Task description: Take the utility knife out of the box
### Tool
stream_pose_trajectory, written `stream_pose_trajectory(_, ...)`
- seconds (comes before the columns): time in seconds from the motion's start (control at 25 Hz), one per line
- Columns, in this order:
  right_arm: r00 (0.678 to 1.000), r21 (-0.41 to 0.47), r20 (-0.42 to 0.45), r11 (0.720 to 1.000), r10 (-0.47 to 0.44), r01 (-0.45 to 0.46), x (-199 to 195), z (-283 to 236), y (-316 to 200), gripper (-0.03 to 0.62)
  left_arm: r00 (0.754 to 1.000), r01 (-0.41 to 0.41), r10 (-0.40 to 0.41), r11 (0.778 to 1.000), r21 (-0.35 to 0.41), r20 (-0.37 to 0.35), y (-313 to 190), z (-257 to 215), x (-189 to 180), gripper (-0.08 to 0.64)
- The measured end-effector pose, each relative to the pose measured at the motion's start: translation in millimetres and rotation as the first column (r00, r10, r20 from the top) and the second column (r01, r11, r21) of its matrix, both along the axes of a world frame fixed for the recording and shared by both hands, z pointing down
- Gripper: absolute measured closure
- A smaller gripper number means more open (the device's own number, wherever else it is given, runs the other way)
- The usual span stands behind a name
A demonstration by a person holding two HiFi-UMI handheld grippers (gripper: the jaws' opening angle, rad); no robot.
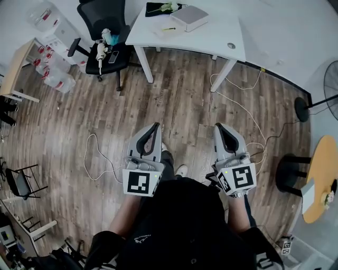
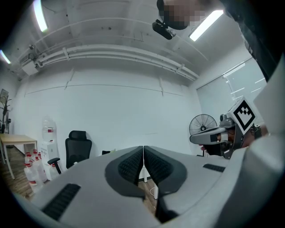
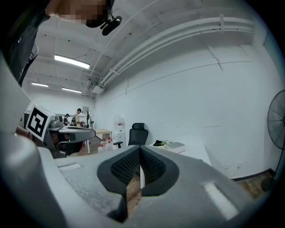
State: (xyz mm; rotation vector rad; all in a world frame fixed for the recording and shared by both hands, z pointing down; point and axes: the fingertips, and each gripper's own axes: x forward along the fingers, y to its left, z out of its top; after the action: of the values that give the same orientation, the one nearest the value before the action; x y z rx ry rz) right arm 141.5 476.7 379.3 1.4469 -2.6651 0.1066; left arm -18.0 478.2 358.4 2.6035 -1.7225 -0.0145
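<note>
The person [image 1: 179,221] stood over a wood floor [image 1: 179,100] with both forearms held out in front, side by side and apart. The left gripper [image 1: 155,127] and right gripper [image 1: 219,126] pointed level towards the white table [image 1: 222,37] ahead. Each gripper's marker cube faced up at the head camera.

In the left gripper view the left gripper's [image 2: 143,151] ribbed pads were pressed together with nothing between them. In the right gripper view the right gripper's [image 3: 140,155] pads also met, empty.

The box [image 1: 190,17] lay shut on the table well ahead of both grippers, set askew, with a dark cloth [image 1: 158,10] just beside it. In the right gripper view the box [image 3: 174,145] showed low and flat. The knife could not be made out, so its place and heading could not be told.

The only markings were the black-and-white squares on the cubes. The red labels on the water bottles [image 1: 55,79] were too small to read.
</note>
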Motion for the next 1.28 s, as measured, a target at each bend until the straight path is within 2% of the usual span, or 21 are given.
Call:
stream_pose_trajectory(0.24,1.0,0.005,0.009,1.0,0.027,-0.027,-12,-4,-40,0.588,1.0,-0.024,0.023,1.0,-0.017,-0.017,-46,7,-13,0.552)
stream_pose_trajectory(0.4,0.999,0.012,0.015,0.999,0.048,-0.048,-20,-10,-73,0.588,0.999,-0.032,0.033,0.999,-0.022,0.011,-81,6,-26,0.552)
stream_pose_trajectory(0.52,0.999,0.02,0.009,0.999,0.047,-0.047,-35,-13,-94,0.588,0.999,-0.045,0.045,0.999,0.012,-0.027,-105,-3,-36,0.552)
stream_pose_trajectory(0.64,0.999,0.024,0.004,0.999,0.047,-0.047,-52,-14,-113,0.588,0.999,-0.048,0.048,0.999,-0.003,-0.025,-123,2,-54,0.552)
stream_pose_trajectory(0.76,0.999,0.035,-0.002,0.999,0.032,-0.032,-68,-15,-128,0.588,0.999,-0.039,0.039,0.999,-0.027,0.008,-138,11,-73,0.552)
stream_pose_trajectory(0.88,0.999,0.045,0.0,0.998,0.037,-0.037,-76,-18,-142,0.588,0.999,-0.029,0.029,1.0,0.003,-0.026,-152,3,-91,0.552)
stream_pose_trajectory(1.0,0.999,0.044,0.006,0.998,0.044,-0.044,-89,-18,-156,0.588,1.0,0.001,-0.001,1.0,-0.021,0.002,-162,10,-117,0.552)
stream_pose_trajectory(1.28,1.0,0.022,0.006,1.0,-0.013,0.013,-130,-15,-177,0.588,0.998,0.061,-0.06,0.997,-0.04,0.012,-170,15,-158,0.552)
